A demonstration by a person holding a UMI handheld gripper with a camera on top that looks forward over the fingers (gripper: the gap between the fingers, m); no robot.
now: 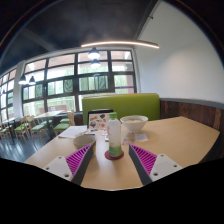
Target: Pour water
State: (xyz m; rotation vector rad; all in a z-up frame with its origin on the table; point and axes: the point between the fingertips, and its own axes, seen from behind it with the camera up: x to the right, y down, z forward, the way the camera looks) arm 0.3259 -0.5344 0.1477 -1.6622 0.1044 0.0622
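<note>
Water bottle stands upright at frame centre, just ahead of the gripper, fingers apart (nothing held); bowl sits beyond, slightly right.

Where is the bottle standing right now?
In the gripper view, the bottle stands upright on the table, just ahead of the open tongs and centred between them, with a white bowl beyond it.

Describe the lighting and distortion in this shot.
Gripper view: daylight from the large windows and a glowing ceiling strip light; fisheye bends the window frames; the clear plastic bottle stands between the open gripper fingers on the tan wooden table.
</note>
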